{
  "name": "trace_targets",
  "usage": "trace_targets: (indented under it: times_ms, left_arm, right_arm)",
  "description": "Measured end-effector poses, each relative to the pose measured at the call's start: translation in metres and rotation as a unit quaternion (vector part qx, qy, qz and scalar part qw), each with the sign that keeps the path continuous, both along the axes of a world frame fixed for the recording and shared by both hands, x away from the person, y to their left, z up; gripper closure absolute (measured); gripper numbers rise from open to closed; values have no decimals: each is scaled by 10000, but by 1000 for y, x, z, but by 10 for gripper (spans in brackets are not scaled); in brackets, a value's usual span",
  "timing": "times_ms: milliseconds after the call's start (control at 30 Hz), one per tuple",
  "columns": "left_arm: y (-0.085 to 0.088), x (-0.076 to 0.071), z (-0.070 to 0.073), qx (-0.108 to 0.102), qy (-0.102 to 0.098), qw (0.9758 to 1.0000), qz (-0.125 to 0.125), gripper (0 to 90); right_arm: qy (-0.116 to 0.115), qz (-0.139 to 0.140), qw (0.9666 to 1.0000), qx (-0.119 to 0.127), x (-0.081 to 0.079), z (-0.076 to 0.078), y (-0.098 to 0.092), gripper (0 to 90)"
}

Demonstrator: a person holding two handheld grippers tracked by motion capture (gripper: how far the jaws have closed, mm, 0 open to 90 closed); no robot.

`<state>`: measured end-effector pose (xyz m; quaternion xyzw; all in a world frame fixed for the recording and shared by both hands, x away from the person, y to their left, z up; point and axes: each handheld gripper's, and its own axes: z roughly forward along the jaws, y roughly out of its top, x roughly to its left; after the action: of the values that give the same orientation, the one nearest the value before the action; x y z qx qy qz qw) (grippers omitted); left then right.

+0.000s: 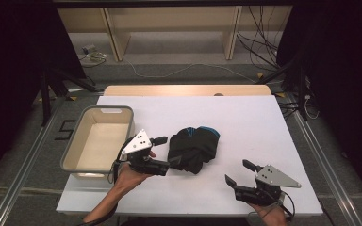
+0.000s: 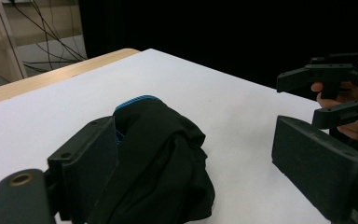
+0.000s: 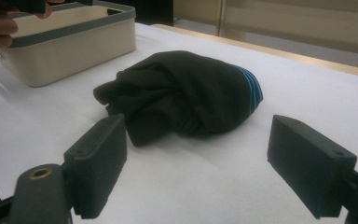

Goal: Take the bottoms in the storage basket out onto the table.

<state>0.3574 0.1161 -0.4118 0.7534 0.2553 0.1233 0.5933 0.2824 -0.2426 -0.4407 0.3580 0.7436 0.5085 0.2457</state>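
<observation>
A crumpled black garment (image 1: 193, 148) with a blue striped band lies mid-table. My left gripper (image 1: 167, 152) sits at its left edge, open. In the left gripper view the garment (image 2: 163, 158) bulges between the jaws, and my left gripper (image 2: 196, 135) has one jaw against the cloth and the other well apart from it. My right gripper (image 1: 236, 171) rests near the front right of the table, open, with nothing between its jaws. In the right gripper view the garment (image 3: 186, 93) lies just beyond my right gripper (image 3: 198, 135). The left gripper view also catches the right gripper (image 2: 298, 100) farther off.
A beige basket (image 1: 78, 136) with a grey rim stands empty at the table's left, seen too as the basket (image 3: 74, 42) in the right gripper view. A wooden strip (image 1: 184, 89) runs along the far edge. Shelving and floor cables (image 1: 259, 47) lie behind the table.
</observation>
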Motion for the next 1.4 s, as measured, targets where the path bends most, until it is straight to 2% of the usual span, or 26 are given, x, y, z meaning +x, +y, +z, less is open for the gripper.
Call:
trace_targets:
  times_ms: [300,700,1133,1400]
  left_arm:
    - [-2,-11,1,23,-61,10000,-13,94]
    - [11,-18,-4,1,-106,9999,116,87]
    - [26,-24,-9,136,-156,9995,235,86]
    - [32,-28,-11,111,-131,9995,272,86]
  right_arm:
    - [-7,4,10000,17,-1,0,0,205]
    - [-32,27,10000,16,-1,0,1,205]
    - [-37,48,10000,-5,-1,0,1,205]
    - [-39,27,10000,-7,-1,0,1,205]
